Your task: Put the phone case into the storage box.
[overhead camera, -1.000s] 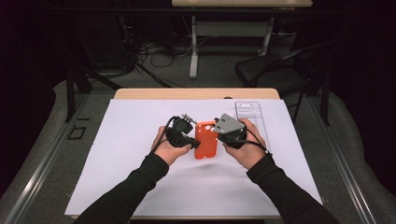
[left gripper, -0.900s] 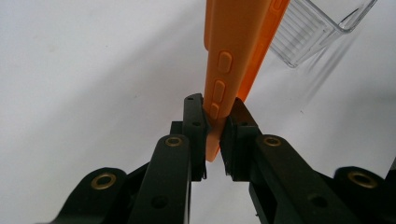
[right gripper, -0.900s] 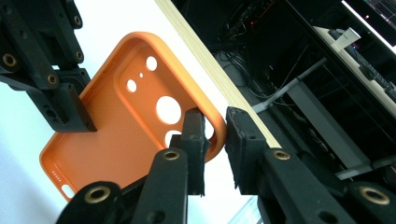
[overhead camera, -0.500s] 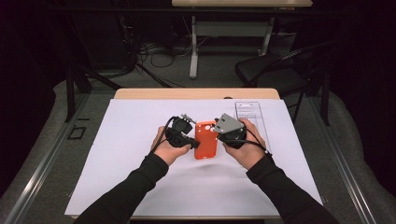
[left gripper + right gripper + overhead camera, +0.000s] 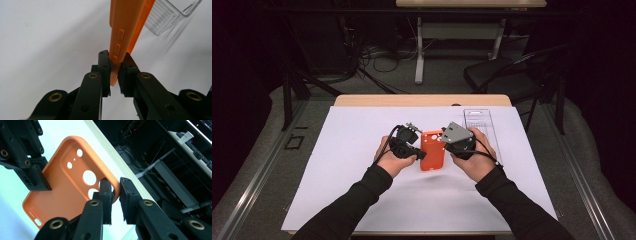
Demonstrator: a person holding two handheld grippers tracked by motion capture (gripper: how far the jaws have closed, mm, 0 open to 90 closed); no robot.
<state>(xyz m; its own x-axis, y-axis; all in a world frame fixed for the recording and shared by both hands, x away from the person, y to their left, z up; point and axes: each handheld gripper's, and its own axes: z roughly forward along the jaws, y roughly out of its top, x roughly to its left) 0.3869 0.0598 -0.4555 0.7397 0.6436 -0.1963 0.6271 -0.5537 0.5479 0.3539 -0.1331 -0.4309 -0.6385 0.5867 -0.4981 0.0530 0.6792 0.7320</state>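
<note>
An orange phone case [image 5: 431,150] is held above the middle of the white-covered surface [image 5: 337,150], between two hand-held grippers; the left gripper [image 5: 113,65] has its fingers [image 5: 103,67] clamped narrowly on one long edge, beside the moulded side buttons; the right gripper [image 5: 114,191] has just been closing and its fingers [image 5: 105,192] pinch the rim near the camera cut-outs; a clear plastic tray [image 5: 482,127] lies just beyond, at the right.
</note>
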